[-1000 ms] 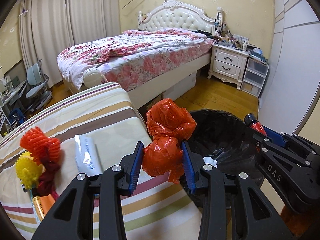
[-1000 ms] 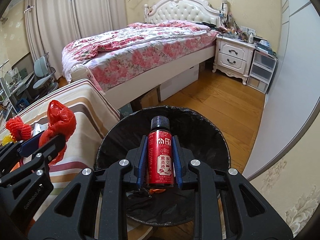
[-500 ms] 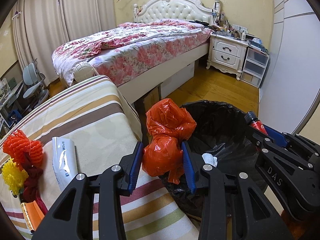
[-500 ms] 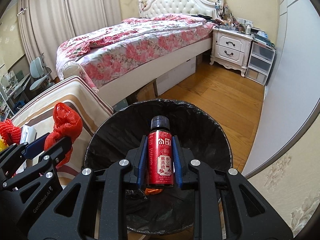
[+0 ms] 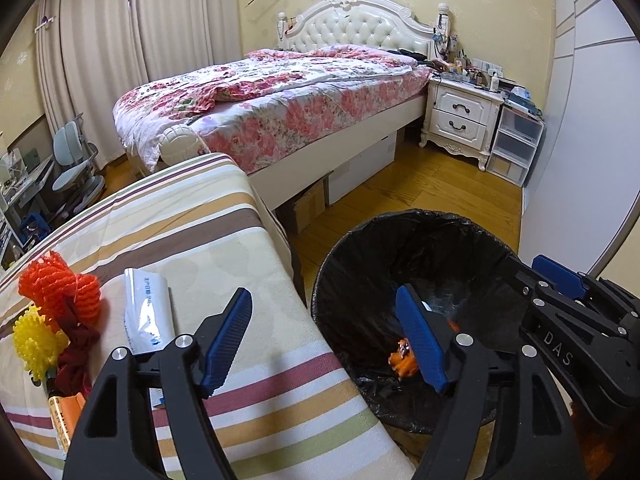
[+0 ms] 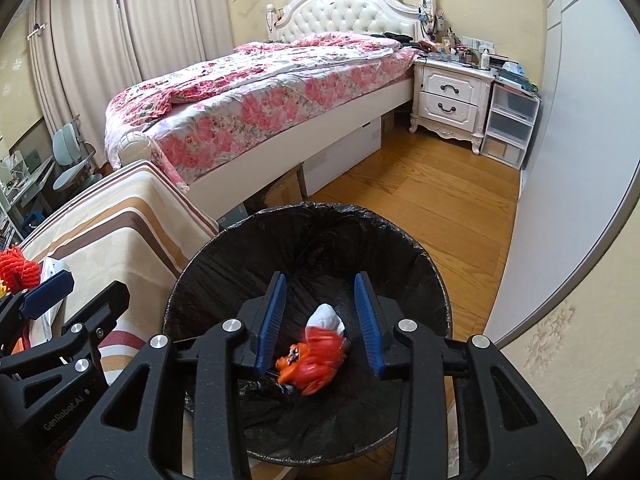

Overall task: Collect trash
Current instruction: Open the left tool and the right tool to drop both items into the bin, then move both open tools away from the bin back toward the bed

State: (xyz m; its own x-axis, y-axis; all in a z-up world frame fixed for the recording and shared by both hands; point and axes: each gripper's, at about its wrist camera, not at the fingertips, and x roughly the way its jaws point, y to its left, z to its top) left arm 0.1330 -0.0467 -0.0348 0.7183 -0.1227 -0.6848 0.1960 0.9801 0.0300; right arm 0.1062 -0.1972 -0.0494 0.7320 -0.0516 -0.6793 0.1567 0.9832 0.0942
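Black-lined bin (image 6: 308, 240) is hovered over by both tongs, left (image 5: 324, 340) and right (image 6: 320, 320), opening with nothing gripped between them.

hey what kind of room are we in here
A home bedroom, most likely: a bed with a tufted headboard and floral quilt, a white nightstand beside it, and long curtains along the wall.

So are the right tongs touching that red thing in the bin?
Apart. In the right wrist view the right tongs are opening, and the blurred red thing lies below in the black-lined bin, with dark liner showing between it and each blue pad.
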